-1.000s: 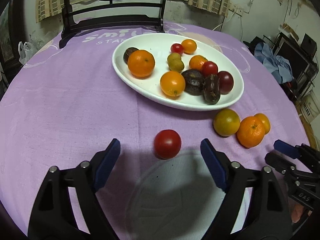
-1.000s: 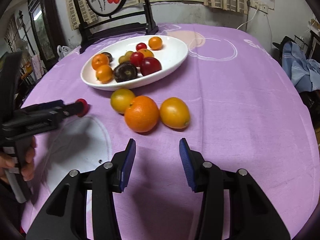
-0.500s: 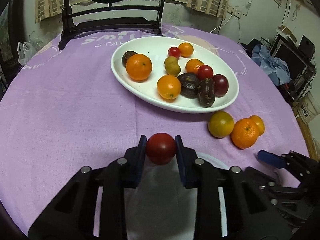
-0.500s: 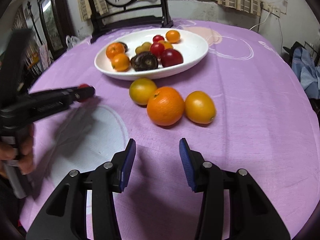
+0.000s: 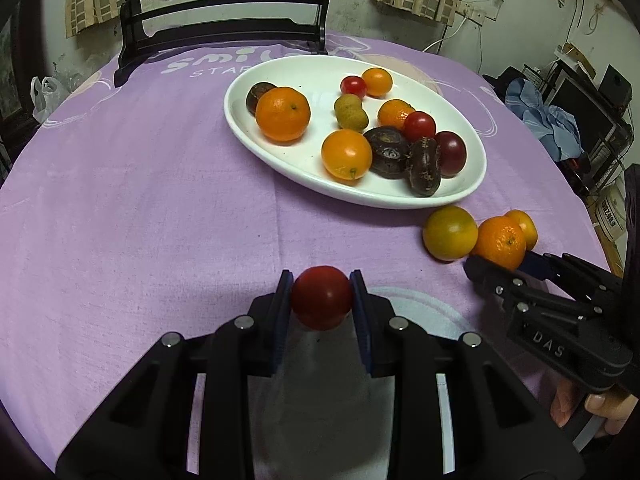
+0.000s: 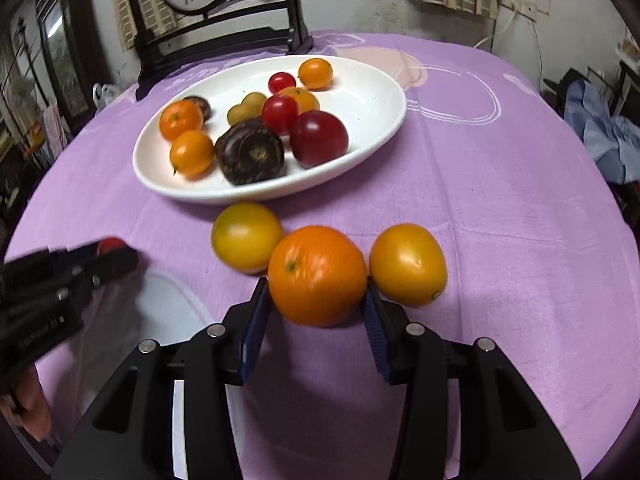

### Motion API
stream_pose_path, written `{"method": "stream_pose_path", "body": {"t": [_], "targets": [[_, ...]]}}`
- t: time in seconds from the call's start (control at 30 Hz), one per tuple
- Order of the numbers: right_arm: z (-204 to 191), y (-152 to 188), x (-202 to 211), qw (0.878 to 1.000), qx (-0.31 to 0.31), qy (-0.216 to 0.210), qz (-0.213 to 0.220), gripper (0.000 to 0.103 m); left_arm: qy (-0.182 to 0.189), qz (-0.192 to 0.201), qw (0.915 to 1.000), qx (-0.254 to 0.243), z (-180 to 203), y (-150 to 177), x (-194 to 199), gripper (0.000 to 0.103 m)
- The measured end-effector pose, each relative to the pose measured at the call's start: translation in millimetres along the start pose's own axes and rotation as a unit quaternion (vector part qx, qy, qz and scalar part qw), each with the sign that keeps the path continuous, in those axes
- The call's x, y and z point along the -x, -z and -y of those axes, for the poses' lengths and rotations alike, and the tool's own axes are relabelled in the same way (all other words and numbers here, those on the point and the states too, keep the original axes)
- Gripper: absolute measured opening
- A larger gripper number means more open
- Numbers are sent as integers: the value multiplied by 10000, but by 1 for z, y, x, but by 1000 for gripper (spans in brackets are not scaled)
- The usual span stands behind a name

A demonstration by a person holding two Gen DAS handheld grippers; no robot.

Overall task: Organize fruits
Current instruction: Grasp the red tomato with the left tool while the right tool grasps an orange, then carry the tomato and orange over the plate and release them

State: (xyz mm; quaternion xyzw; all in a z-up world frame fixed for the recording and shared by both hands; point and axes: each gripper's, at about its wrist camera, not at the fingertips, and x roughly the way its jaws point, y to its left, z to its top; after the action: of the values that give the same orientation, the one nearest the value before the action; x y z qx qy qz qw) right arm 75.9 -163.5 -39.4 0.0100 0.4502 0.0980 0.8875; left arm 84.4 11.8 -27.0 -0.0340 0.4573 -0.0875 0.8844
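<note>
My left gripper is shut on a red tomato, held just above the purple cloth. A white oval plate beyond it holds several oranges, tomatoes and dark fruits. My right gripper is open, its blue pads on either side of an orange on the cloth, not pressed against it. A yellow-green fruit lies to the orange's left and a yellow-orange fruit to its right. The plate also shows in the right wrist view.
A dark wooden stand rises behind the plate at the table's far edge. A pale round print marks the cloth near me. Blue clothes and shelves stand off to the right of the table.
My left gripper closed on the red tomato and now holds it. My right gripper moved forward until its open fingers flank the orange.
</note>
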Motion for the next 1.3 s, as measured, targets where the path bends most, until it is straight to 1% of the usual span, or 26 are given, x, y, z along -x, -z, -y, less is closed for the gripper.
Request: {"method": "stream_pose_path", "body": {"t": [0.17, 0.33, 0.5, 0.6, 0.67, 0.73, 0.83, 0.9, 1.03, 1.17, 1.23, 1.3], "targets": [[1, -2, -2, 10000, -65, -25, 43, 45, 21, -33, 10000, -21, 1, 1, -2, 29], [5, 6, 10, 9996, -107, -244, 103, 44, 40, -7, 10000, 0, 0, 0, 1, 29], [6, 13, 36, 9979, -180, -500, 367, 44, 86, 47, 9999, -99, 4, -1, 6, 29], [3, 15, 53, 9961, -135, -643, 581, 44, 129, 119, 9998, -40, 4, -3, 14, 29], [-2, 13, 62, 9948, -41, -703, 730, 44, 145, 243, 9996, 51, 5, -9, 23, 29], [-8, 5, 68, 9938, 102, -706, 858, 44, 138, 374, 9992, 57, 9, -17, 32, 29], [-16, -11, 68, 9931, 337, -600, 948, 44, 114, 442, 9989, -146, 17, -37, 37, 29], [-21, -25, 63, 9923, 479, -514, 1016, 44, 30, 510, 9986, -161, 19, -54, 36, 29], [-21, -57, 47, 9913, 515, -453, 1126, 44, -74, 712, 9973, -190, 18, -76, 27, 30], [-14, -90, 23, 9934, 202, -522, 1005, 44, -111, 508, 9986, -25, 11, -92, 1, 29], [-16, -102, 13, 9943, 209, -472, 932, 44, -93, 450, 9989, 19, 9, -97, -9, 29], [-18, -110, 4, 9953, 234, -400, 853, 45, -180, 476, 9987, 53, 6, -101, -15, 29]]}}
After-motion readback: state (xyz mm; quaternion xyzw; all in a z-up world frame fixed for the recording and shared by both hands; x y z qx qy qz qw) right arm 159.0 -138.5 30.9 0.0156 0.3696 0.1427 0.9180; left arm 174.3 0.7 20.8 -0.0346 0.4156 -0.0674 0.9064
